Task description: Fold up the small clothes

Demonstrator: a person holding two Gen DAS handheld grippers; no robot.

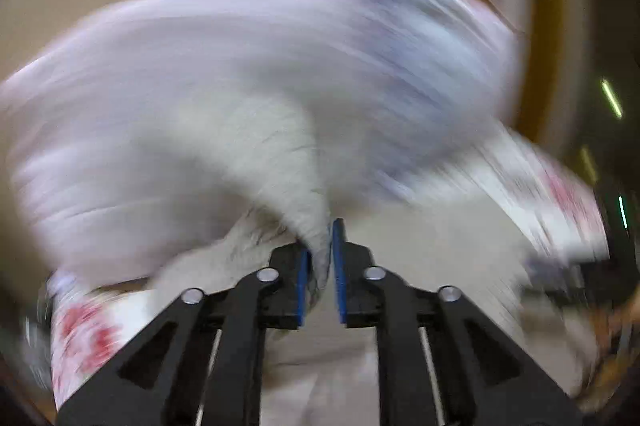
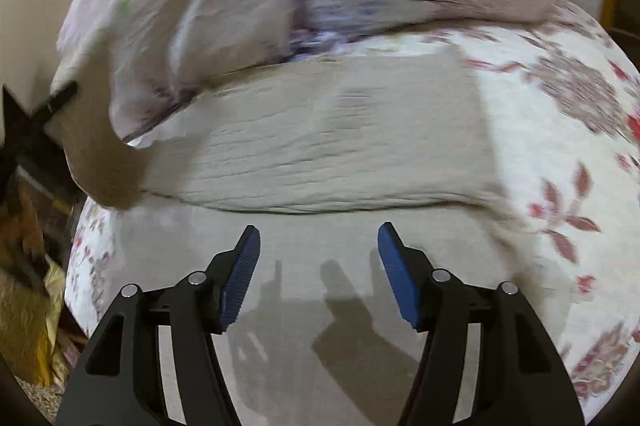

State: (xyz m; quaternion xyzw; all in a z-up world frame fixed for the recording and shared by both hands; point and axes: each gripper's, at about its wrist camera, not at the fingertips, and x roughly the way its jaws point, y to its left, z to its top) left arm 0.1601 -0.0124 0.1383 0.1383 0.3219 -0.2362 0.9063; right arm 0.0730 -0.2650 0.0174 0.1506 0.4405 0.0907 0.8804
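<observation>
Left gripper [image 1: 320, 266]: blue pads pressed together on a corner of the beige garment [image 1: 276, 162]; the cloth bunches to a narrow point between them and widens away from the fingers.
Right gripper [image 2: 318, 274]: fingers spread wide apart, nothing between them; hovers over the near, flat part of the beige garment [image 2: 320, 146], its shadow falling on that cloth.
Beige garment: crinkled, pale fabric lying across the floral bedspread [image 2: 560, 154]; one layer is folded over another, leaving a straight fold edge just beyond the right gripper's fingertips. Its left end rises off the bedspread toward a black gripper part seen at the far left of the right wrist view.
Lilac pillow [image 2: 192, 6]: large, soft, with a purple-patterned panel; sits on the bedspread behind the garment, overlapping its far edge. In the left wrist view it [image 1: 240, 46] is a heavily blurred pale mass behind the clamped corner.
Floral bedspread: white with red and mauve flowers, showing to the right of the garment and in a strip to its left.
Picture quality: left wrist view strongly motion-smeared; fine detail there cannot be told.
</observation>
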